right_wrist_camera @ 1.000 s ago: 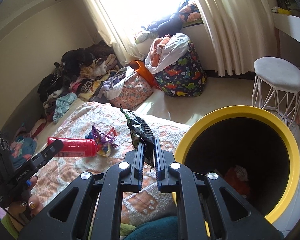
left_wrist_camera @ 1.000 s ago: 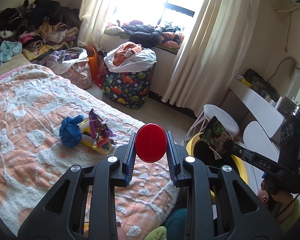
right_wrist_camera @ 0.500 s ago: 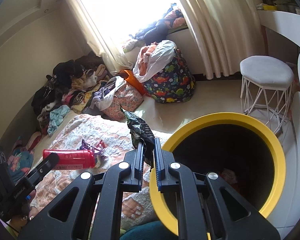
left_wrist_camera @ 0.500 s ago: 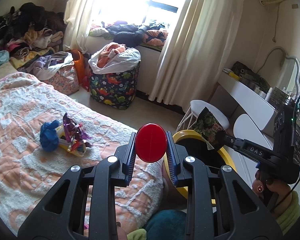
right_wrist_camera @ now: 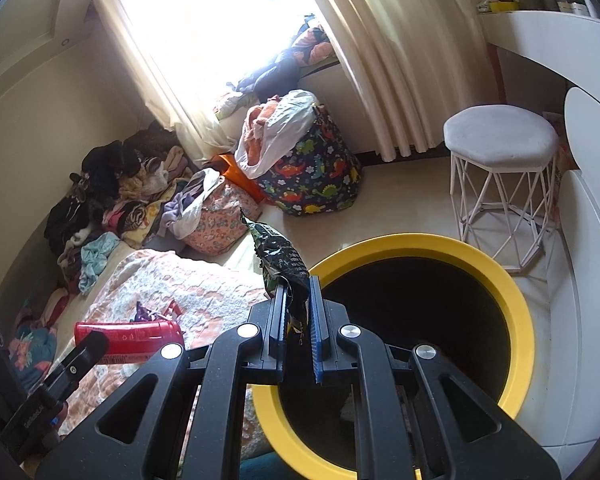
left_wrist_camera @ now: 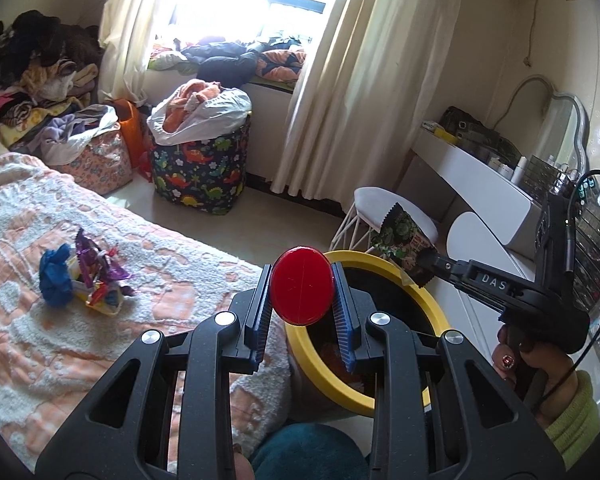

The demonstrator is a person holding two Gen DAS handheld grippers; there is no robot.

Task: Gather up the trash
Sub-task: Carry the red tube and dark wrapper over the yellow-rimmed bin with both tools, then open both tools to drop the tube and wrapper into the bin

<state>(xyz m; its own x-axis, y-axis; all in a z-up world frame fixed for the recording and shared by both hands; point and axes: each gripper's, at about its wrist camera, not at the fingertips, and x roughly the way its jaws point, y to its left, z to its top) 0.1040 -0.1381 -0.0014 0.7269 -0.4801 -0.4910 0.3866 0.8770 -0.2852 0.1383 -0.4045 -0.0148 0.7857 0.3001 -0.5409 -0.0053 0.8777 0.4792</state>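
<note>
My left gripper (left_wrist_camera: 302,300) is shut on a red bottle (left_wrist_camera: 301,285), seen end-on, at the near rim of the yellow trash bin (left_wrist_camera: 380,398). In the right wrist view the red bottle (right_wrist_camera: 133,336) lies sideways in that gripper, left of the bin. My right gripper (right_wrist_camera: 298,316) is shut on a dark green snack wrapper (right_wrist_camera: 279,258) and holds it over the left rim of the yellow bin (right_wrist_camera: 516,304). The wrapper (left_wrist_camera: 404,240) also shows above the bin's far rim in the left wrist view. A pile of purple, yellow and blue wrappers (left_wrist_camera: 81,278) lies on the bed.
The bed with an orange and white blanket (left_wrist_camera: 27,340) fills the left. A dinosaur-print laundry bag (left_wrist_camera: 199,174) and a floral bag (left_wrist_camera: 99,160) stand by the window. A white stool (right_wrist_camera: 500,168) and a white dresser (left_wrist_camera: 476,184) stand right of the bin.
Both grippers have moved right, away from the bed and towards the bin. The bin now lies under and ahead of both. Each still holds its item.
</note>
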